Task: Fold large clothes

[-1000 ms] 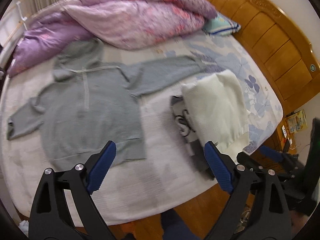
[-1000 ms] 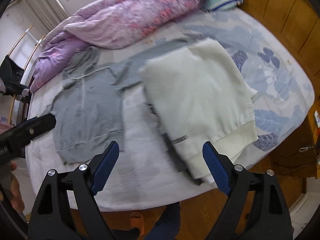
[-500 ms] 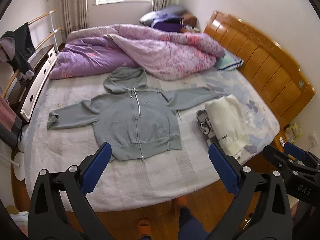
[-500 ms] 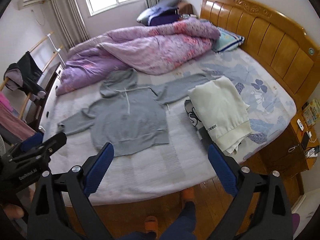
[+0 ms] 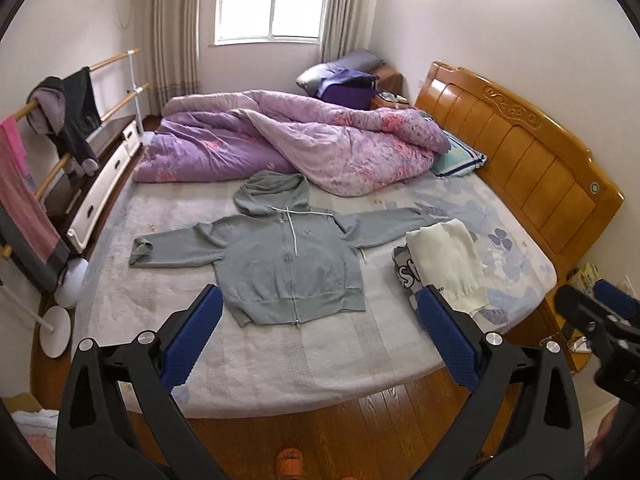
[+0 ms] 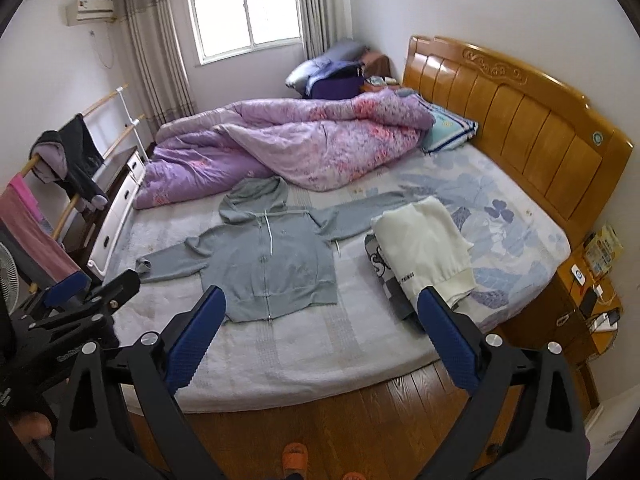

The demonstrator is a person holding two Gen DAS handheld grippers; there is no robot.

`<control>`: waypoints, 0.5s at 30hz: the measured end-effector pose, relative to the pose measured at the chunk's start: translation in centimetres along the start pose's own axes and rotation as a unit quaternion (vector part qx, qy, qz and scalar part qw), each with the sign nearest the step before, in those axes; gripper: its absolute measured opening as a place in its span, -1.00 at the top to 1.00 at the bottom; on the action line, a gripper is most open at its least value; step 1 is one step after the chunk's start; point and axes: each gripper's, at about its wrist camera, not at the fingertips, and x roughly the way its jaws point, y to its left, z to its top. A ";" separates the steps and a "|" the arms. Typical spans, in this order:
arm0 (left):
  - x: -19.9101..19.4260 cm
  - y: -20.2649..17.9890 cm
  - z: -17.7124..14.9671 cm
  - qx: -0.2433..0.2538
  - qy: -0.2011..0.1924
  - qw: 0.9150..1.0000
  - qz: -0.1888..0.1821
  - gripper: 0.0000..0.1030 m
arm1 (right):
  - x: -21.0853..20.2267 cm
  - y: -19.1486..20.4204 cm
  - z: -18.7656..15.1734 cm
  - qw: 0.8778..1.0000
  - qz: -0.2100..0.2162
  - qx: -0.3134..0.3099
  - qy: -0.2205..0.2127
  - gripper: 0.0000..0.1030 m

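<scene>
A grey zip hoodie (image 5: 286, 264) lies flat on the bed, front up, sleeves spread, hood toward the quilt. It also shows in the right wrist view (image 6: 266, 264). To its right lies a stack of folded clothes with a cream sweater (image 5: 446, 262) on top, also seen in the right wrist view (image 6: 424, 246). My left gripper (image 5: 318, 340) is open and empty, held back over the floor short of the bed's near edge. My right gripper (image 6: 320, 338) is open and empty, likewise short of the bed.
A rumpled purple quilt (image 5: 296, 148) fills the far half of the bed. A wooden headboard (image 5: 520, 152) stands at the right. A clothes rack (image 5: 52, 140) and white drawers stand at the left. A bedside table (image 6: 592, 300) is at the right. Wooden floor lies below.
Both grippers have pulled back and up from close above the bed to well behind its near edge, so the whole room now shows. The hoodie and folded stack have not moved.
</scene>
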 end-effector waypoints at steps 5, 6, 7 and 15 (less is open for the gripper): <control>-2.2 -3.0 -1.2 -0.017 -0.007 1.000 0.008 -0.90 | -2.7 -1.9 -0.4 1.000 0.008 -0.019 -0.013 -0.81; -2.5 -3.4 -1.5 -0.018 -0.007 1.000 0.006 -0.90 | -3.1 -2.1 -0.6 1.000 0.011 -0.021 -0.015 -0.81; -2.8 -3.9 -1.8 -0.019 -0.008 1.000 0.007 -0.90 | -3.7 -2.4 -0.8 0.999 0.015 -0.025 -0.019 -0.81; -5.9 -8.2 -3.9 -0.028 -0.016 0.999 0.026 -0.90 | -6.2 -4.6 -1.9 0.997 0.032 -0.065 -0.029 -0.85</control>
